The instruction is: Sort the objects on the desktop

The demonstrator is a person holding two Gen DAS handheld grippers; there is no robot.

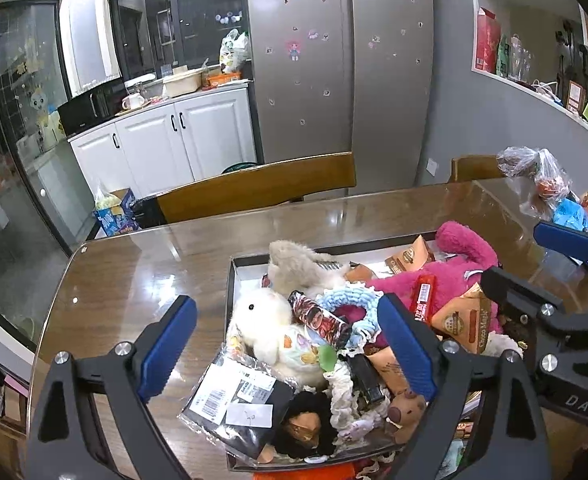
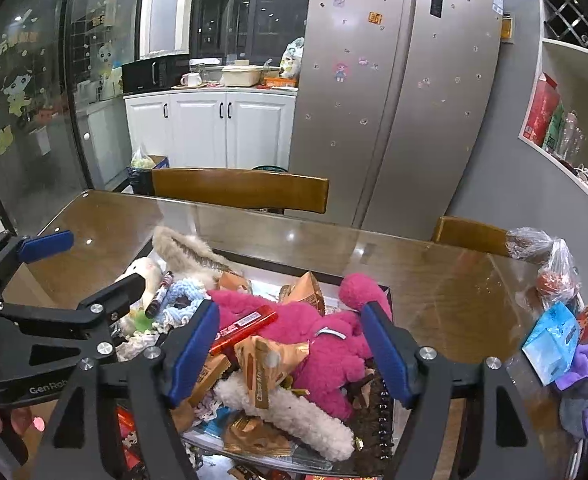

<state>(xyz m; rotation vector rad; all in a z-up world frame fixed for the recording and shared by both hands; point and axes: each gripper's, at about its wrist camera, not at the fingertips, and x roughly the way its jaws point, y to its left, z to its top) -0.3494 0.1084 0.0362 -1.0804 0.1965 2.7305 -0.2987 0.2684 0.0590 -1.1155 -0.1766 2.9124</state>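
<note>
Left tool [image 1: 286, 344]: jaws spread wide, nothing pinched; it hangs over the near left part of the tray, its blue pads on either side of the white plush.
Right tool [image 2: 290, 350]: jaws spread too, gripping nothing, hanging over the pink plush and the snack packets at the tray's right half.
Tray [image 1: 230, 280]: a shallow dark-rimmed box on the worktop's near middle, heaped full.
Near end of tray: a black tagged packet [image 1: 234, 404] leaning over the tray's near left rim, a dark fuzzy toy [image 1: 306, 424] beside it, a small brown plush [image 1: 404, 412] to its right.
White plush [image 1: 262, 320]: lying in the tray's left half, touching a dark printed tube [image 1: 320, 318] and a pale blue crocheted ring [image 1: 350, 300].
Pink plush [image 2: 314, 340]: sprawled across the tray's right half, a red bar [image 2: 242, 330] resting on it, an orange "Choco Maple" packet [image 2: 266, 364] just in front, a long white fuzzy piece [image 2: 290, 416] at the near side.
Beige plush [image 1: 298, 264]: at the tray's far left corner.
Worktop [image 1: 134, 264]: glossy brown wood under glass, bare along its left edge.
Right edge of worktop: a blue carton [image 2: 550, 344], a purple cloth [image 2: 582, 368] and clear bags [image 2: 550, 264] in a loose pile, well apart from the tray.
Far edge: two wooden chair backs [image 2: 238, 188] against the worktop.
Beyond: a silver fridge [image 2: 394, 92] dotted with magnets, white cabinets [image 2: 210, 124] to its left.
</note>
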